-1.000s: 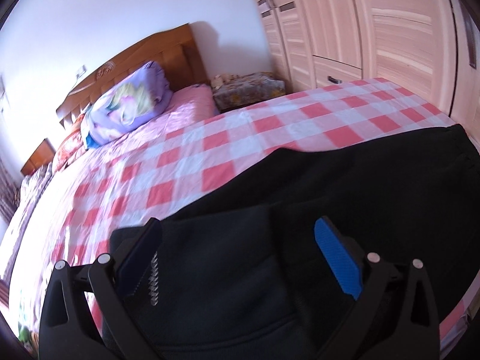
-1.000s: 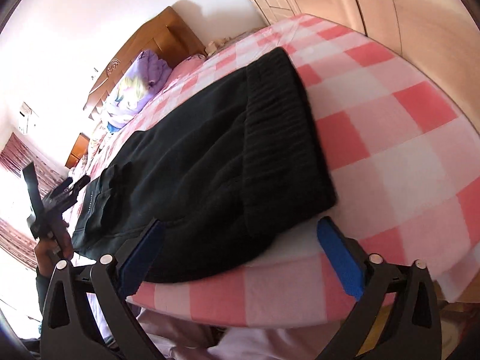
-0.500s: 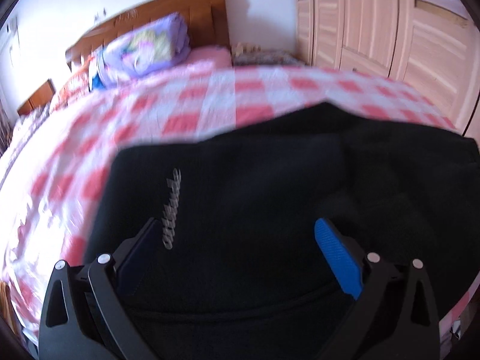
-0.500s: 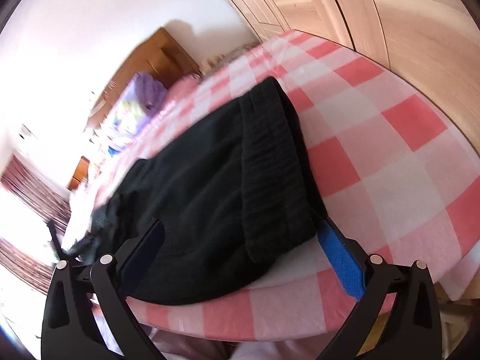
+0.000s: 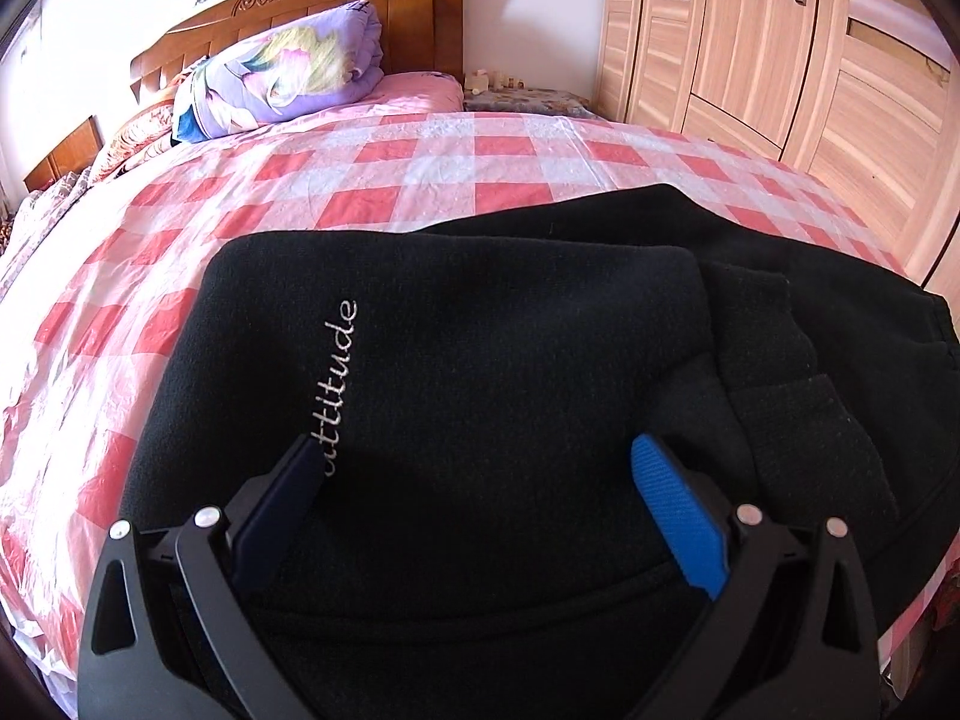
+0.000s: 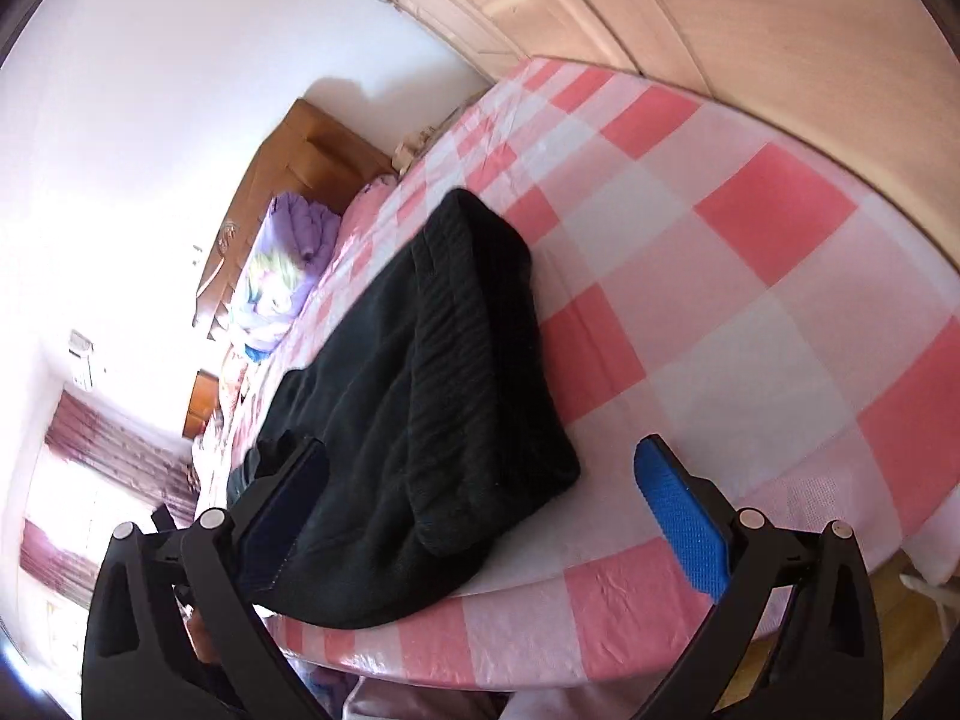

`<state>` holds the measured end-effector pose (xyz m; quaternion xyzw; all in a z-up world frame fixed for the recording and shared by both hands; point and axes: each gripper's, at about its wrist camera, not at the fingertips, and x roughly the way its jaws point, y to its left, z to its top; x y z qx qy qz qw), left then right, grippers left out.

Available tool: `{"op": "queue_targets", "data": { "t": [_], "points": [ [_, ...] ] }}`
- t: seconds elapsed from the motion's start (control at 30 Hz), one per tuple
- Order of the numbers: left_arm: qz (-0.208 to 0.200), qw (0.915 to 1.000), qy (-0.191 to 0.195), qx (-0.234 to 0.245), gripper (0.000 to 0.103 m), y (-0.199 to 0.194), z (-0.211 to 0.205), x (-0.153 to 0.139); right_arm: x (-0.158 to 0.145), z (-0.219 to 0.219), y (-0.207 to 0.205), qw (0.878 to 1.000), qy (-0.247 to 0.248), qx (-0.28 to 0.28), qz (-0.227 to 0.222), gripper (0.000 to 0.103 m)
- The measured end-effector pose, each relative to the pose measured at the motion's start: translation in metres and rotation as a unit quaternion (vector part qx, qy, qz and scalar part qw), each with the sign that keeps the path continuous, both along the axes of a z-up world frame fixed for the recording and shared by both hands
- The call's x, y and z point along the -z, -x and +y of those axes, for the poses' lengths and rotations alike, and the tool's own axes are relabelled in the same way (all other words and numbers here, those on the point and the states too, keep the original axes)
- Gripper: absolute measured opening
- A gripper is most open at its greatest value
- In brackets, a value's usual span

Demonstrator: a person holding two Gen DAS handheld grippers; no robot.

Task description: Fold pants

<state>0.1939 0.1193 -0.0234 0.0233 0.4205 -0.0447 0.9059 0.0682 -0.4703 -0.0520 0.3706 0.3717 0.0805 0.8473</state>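
Left wrist view shows the black pants (image 5: pixel 516 360) lying on the checked bed (image 5: pixel 372 168) near its close edge, already doubled over so that a flat upper panel with the pale stitched word "attitude" (image 5: pixel 339 384) sits on a wider layer spreading to the right. The left gripper (image 5: pixel 480 468) hovers low over that panel with its fingers (image 5: pixel 678 510) spread wide and nothing between them. From the right wrist view the ribbed waistband (image 6: pixel 474 360) end of the pants faces the camera, and the right gripper (image 6: pixel 483 474) sits just off the bed edge, its fingers likewise wide apart and empty; the left one overlaps the dark cloth, though whether it touches I cannot tell. My reading is that one fold is done and both grippers are lining up for the next. That move calls for each one to close on a matching corner or edge through all layers, lift together, and carry the cloth across evenly so the stack stays square instead of sliding off the bed.
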Motion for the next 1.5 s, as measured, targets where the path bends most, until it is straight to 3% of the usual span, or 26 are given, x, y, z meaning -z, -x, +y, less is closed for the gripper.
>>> {"op": "queue_targets", "data": {
  "t": [0.1,0.2,0.3,0.37,0.47,0.5,0.57,0.6,0.7,0.73,0.77,0.8,1.03,1.13,1.27,1.33,1.4,1.43,1.47,1.5],
  "points": [
    [0.002,1.0000,0.001,0.000,0.102,0.000,0.001,0.000,-0.001,0.015,-0.008,1.000,-0.001,-0.026,0.005,0.099],
    [0.002,1.0000,0.002,0.000,0.102,0.000,0.001,0.000,-0.006,0.031,-0.014,0.997,0.054,-0.041,0.026,0.099],
    [0.001,1.0000,0.002,0.000,0.102,0.000,0.000,-0.001,-0.007,0.036,-0.015,0.995,0.063,-0.058,0.046,0.099],
    [0.000,1.0000,0.003,0.001,0.102,-0.001,0.001,-0.001,-0.009,0.046,-0.016,0.988,0.110,-0.090,0.055,0.099],
    [-0.002,1.0000,0.004,0.001,0.102,-0.002,0.001,-0.001,-0.010,0.054,-0.022,0.984,0.142,-0.083,0.068,0.099],
    [-0.003,1.0000,0.004,0.001,0.102,-0.002,0.001,0.000,-0.010,0.055,-0.027,0.985,0.139,-0.076,0.067,0.099],
    [-0.003,1.0000,0.006,0.002,0.102,-0.002,0.001,0.000,-0.008,0.044,-0.028,0.996,0.061,-0.054,0.040,0.099],
    [-0.002,1.0000,0.006,0.002,0.102,-0.002,0.002,0.000,-0.005,0.033,-0.024,0.999,-0.007,-0.040,0.021,0.099],
    [-0.003,1.0000,0.006,0.004,0.102,-0.001,0.002,0.000,0.000,0.010,-0.017,0.992,-0.118,-0.036,-0.029,0.099],
    [-0.004,1.0000,0.007,0.004,0.102,-0.002,0.002,0.000,0.003,0.009,-0.018,0.994,-0.106,-0.038,-0.013,0.098],
    [-0.005,1.0000,0.007,0.004,0.102,-0.003,0.002,0.001,0.005,0.011,-0.020,0.997,-0.074,-0.035,0.014,0.088],
    [-0.005,1.0000,0.007,0.003,0.102,-0.003,0.002,0.001,0.004,0.018,-0.020,0.999,-0.025,-0.036,0.028,0.085],
    [-0.005,1.0000,0.007,0.003,0.102,-0.003,0.002,0.001,-0.004,0.048,-0.015,0.993,0.046,-0.083,0.072,0.084],
    [-0.005,1.0000,0.007,0.003,0.102,-0.002,0.002,0.001,0.000,0.052,-0.004,0.994,0.033,-0.083,0.063,0.086],
    [-0.009,0.9999,0.009,0.002,0.102,-0.004,0.003,0.001,0.000,0.048,-0.017,0.997,-0.009,-0.060,0.053,0.095],
    [-0.008,0.9999,0.008,0.003,0.102,-0.004,0.002,0.001,0.004,0.041,-0.027,0.998,-0.055,-0.023,0.030,0.095],
    [-0.007,0.9999,0.009,0.004,0.102,-0.003,0.004,0.002,0.006,0.034,-0.023,0.994,-0.101,0.010,-0.031,0.095],
    [-0.006,0.9999,0.009,0.004,0.102,-0.003,0.004,0.002,0.008,0.032,-0.019,0.992,-0.115,0.017,-0.054,0.094],
    [-0.006,0.9999,0.009,0.005,0.102,-0.003,0.004,0.002,0.008,0.034,-0.017,0.993,-0.100,0.019,-0.051,0.084],
    [-0.006,0.9999,0.009,0.006,0.102,-0.003,0.004,0.002,0.007,0.044,-0.020,0.999,-0.038,0.012,-0.016,0.072]
  ]
}}
